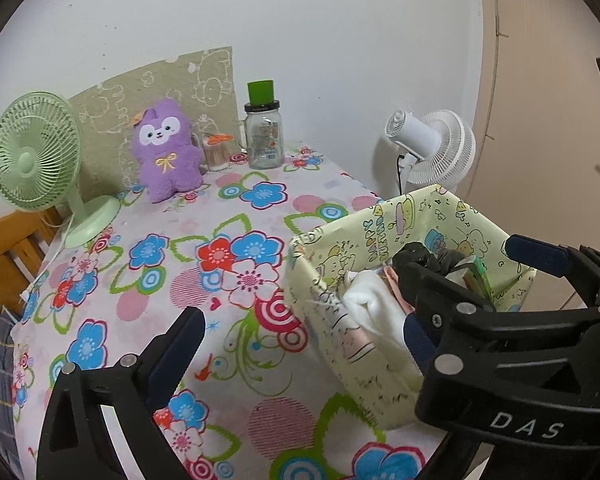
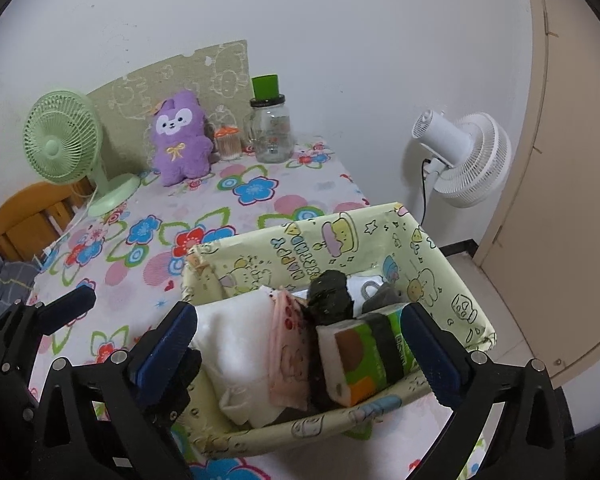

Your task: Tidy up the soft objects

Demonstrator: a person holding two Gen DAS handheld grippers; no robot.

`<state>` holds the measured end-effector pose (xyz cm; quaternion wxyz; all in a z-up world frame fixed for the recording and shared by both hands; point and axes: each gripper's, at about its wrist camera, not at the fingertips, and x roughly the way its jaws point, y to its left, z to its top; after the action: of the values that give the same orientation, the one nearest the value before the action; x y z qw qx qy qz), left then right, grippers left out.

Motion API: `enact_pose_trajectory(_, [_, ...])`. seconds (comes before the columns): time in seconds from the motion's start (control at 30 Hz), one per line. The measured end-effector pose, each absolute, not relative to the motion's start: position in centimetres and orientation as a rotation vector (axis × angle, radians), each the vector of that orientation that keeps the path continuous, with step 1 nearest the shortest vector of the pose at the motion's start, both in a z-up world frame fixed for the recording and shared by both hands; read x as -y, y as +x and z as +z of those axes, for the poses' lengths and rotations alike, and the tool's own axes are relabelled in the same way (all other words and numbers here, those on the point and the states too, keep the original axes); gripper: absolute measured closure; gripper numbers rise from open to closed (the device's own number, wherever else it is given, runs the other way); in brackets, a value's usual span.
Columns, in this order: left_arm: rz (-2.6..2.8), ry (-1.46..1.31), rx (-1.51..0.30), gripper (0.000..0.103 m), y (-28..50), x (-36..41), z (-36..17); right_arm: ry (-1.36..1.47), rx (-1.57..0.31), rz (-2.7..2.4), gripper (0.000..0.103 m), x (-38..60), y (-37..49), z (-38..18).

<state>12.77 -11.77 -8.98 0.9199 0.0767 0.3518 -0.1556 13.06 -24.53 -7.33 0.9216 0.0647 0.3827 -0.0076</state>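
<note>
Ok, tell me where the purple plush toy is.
The purple plush toy stands at the far end of the table against the wall, between the green fan and the small jar of cotton swabs, in both wrist views.

Open flowered tablecloth [image 1: 220, 240] fills the frame's centre and lower left. The packed fabric bin [image 1: 332, 264] blocks the lower right; green fan [image 1: 36, 156], purple plush [image 1: 166, 152] and glass jar [image 1: 265, 136] line the back.
</note>
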Motion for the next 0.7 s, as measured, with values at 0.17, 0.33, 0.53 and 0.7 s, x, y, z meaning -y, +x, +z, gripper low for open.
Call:
enact_pose_trajectory(0.17, [-0.312,0.157,-0.713,0.002,11.9,10.9,-8.7,0.138,-0.771,-0.013,0.0,23.9,12.0,-7.2])
enact_pose_trajectory(0.33, [-0.306,0.155,-0.692,0.0,10.8,9.9,-8.4,0.134,-0.757,-0.022,0.0,23.2,11.0,-6.8])
enact_pose_trajectory(0.53, [-0.281,0.162,-0.676,0.0,9.8,8.6,-8.0,0.124,-0.746,-0.026,0.0,22.2,10.0,-6.4])
enact_pose_trajectory(0.7, [-0.257,0.153,-0.66,0.0,8.8,7.1,-7.5,0.122,-0.73,-0.019,0.0,21.1,9.2,-5.9])
